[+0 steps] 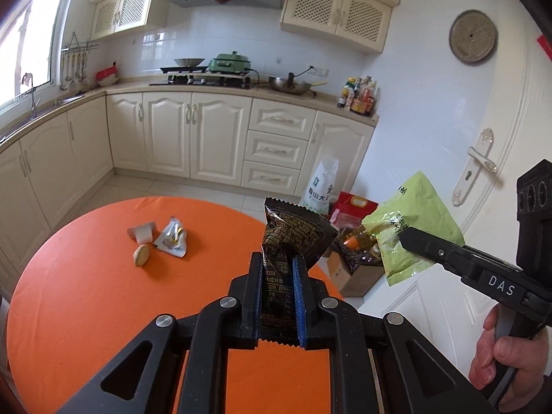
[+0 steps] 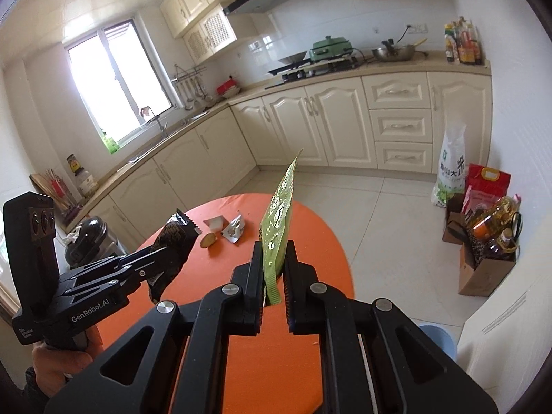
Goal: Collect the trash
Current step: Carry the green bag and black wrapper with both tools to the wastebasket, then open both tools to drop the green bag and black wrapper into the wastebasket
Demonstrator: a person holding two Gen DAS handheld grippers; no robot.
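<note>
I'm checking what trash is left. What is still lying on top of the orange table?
On the orange table lie a silver wrapper, a white piece and a small tan piece. The gripper bodies cover the table's near part.

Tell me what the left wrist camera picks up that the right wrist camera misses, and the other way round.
Only the left wrist view shows the round woven mat on the wall and the door handle.

Only the right wrist view shows the blue bin on the floor, the lidded black pot beside the table, and the jar on the counter.

Both show the orange table, with a ginger piece and a torn white wrapper on it, the left hand-held gripper shut on a dark snack wrapper, and the right hand-held gripper shut on a green packet.
</note>
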